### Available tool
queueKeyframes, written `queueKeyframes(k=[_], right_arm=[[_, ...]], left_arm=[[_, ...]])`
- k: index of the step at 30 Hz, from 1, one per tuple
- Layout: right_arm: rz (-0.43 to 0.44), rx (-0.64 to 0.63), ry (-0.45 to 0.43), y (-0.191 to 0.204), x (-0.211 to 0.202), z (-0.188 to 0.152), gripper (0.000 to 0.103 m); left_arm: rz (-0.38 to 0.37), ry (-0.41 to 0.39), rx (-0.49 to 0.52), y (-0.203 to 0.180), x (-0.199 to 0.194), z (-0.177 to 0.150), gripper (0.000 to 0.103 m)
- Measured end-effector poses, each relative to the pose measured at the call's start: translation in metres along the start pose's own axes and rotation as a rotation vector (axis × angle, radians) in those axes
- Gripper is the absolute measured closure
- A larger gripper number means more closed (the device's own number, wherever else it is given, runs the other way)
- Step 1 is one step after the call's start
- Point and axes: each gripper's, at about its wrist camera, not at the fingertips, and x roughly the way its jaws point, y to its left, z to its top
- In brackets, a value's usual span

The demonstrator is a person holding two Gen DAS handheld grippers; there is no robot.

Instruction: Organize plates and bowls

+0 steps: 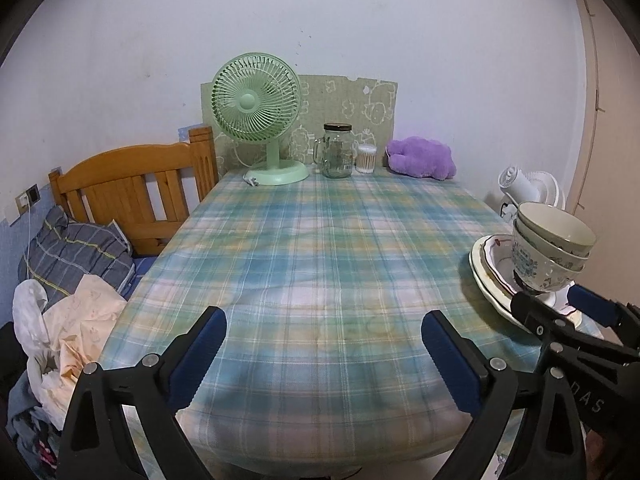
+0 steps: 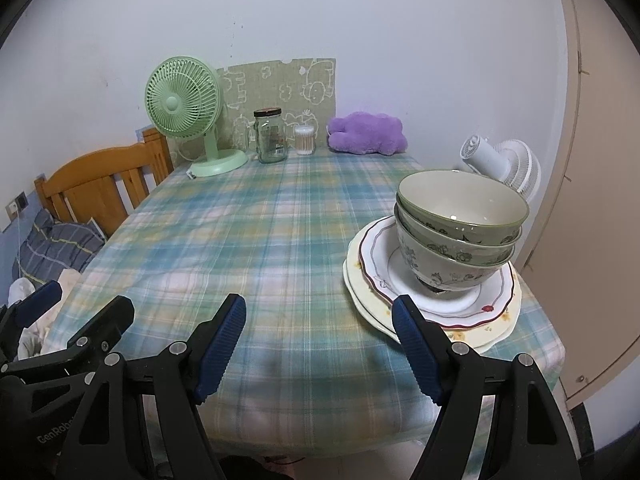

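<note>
1. In the left wrist view, the left gripper (image 1: 324, 334) hangs over the near part of the table (image 1: 320, 248), which is covered with a checked cloth. Its fingers are spread wide and hold nothing. At the right edge stand the bowls (image 1: 552, 246), nested one in another on the plates (image 1: 490, 276). The right gripper (image 1: 550, 298) shows there too, just in front of the plates; its fingers look apart, with nothing between them.

2. In the right wrist view, the right gripper (image 2: 320, 320) is also spread wide and empty. Its right finger is just before the rim of the plates (image 2: 432, 304), but I cannot tell if it touches. The stack of bowls (image 2: 460, 232) sits on the plates near the right front corner of the table (image 2: 260, 240).

3. I judge that everything is already in one pile, so the step in hand is either the very start or the very end.

4. If something remains, the next move calls for a firm grip on a bowl's rim, with the plates kept from sliding toward the table's edge.
</note>
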Motion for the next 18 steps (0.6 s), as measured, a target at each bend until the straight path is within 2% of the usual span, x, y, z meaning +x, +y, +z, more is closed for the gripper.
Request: queueKeyframes(k=[18], right_arm=[[-0.028,0.027,-0.014,-0.011,-0.012,-0.006,0.025]], left_arm=[[-0.007,-0.005,0.028,-0.010,-0.008,-0.001,0.001]])
